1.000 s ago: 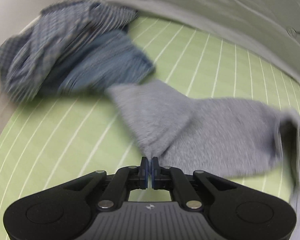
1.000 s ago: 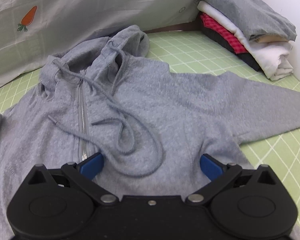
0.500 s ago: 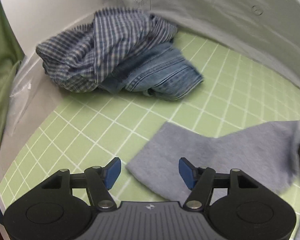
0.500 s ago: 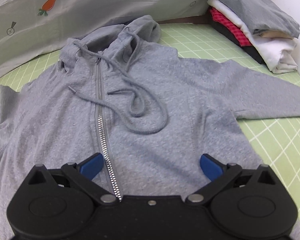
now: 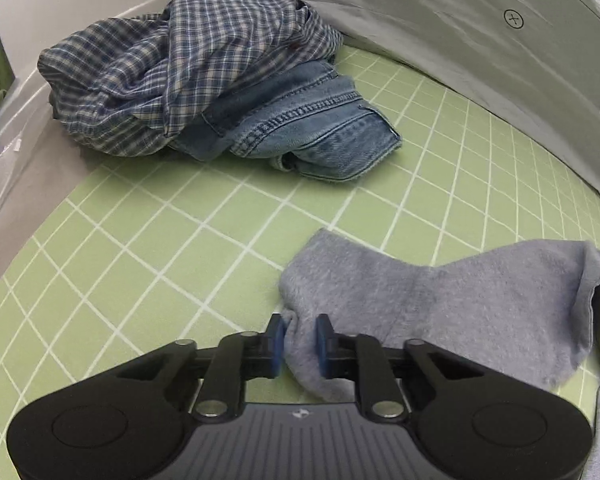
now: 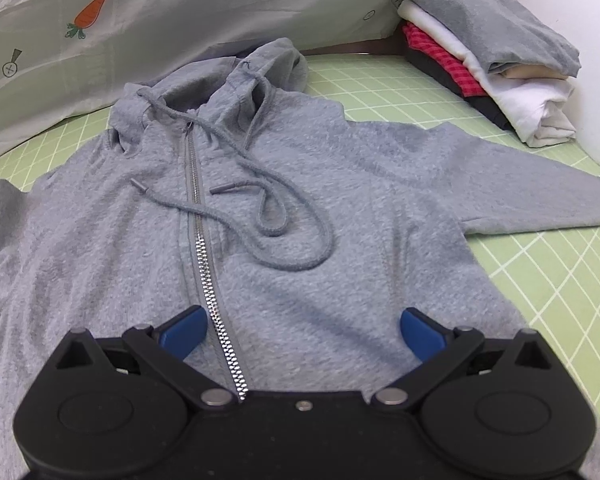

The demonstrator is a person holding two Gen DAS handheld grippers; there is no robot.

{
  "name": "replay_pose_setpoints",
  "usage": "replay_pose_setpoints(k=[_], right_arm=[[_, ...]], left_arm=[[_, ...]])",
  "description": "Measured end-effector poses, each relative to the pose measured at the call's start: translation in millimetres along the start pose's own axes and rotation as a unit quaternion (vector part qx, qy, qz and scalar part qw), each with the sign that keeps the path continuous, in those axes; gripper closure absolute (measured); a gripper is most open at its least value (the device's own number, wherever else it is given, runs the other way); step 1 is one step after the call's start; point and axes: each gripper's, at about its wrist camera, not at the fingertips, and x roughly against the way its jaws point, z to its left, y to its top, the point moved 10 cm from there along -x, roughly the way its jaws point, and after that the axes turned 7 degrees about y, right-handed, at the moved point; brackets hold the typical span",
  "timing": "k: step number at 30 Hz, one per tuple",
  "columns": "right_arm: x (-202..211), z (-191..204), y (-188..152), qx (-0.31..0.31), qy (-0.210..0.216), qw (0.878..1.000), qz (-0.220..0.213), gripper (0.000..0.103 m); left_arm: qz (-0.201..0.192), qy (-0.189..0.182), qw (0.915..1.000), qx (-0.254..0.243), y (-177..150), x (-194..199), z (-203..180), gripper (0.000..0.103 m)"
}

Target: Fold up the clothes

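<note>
Sleeve-folding step, seemingly: left claw (image 5: pixel 300 340) nearly closed around the cuff of the grey hoodie (image 6: pixel 300 208), spread face-up on the green mat (image 5: pixel 180 240); right claw (image 6: pixel 302 330) wide open, empty. Next: firm pinch, carry sleeve across chest.

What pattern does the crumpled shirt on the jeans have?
The shirt has a blue and white check pattern; the left wrist view shows it best.

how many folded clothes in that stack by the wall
4 show: a grey piece on top, a white one under it, then a red checked one, and a black one lowest. More may be hidden.
</note>
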Motion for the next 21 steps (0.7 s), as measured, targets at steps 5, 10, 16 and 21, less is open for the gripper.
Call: replay_pose_setpoints(k=[5,10,16,21], right_arm=[[-0.3,0.5,1.0,0.0,-0.005,1.0,0.009,0.0],[-0.4,1.1,0.8,0.001,-0.007,1.0,0.01,0.0],[-1.4,0.5,1.5,-0.003,-0.005,1.0,0.013,0.0],[-2.6,-0.2,2.3,-0.008,0.0,1.0,0.017,0.0]], left_arm=[[-0.02,0.087,0.9952,0.041,15.4,-10.6,53.9,0.087],[-0.012,0.13,0.9883,0.079,27.5,-19.4,111.9,0.088],[-0.007,0.151,0.9847,0.087,28.6,-18.9,135.4,0.087],[0.004,0.164,0.9833,0.079,28.2,-11.4,122.8,0.071]])
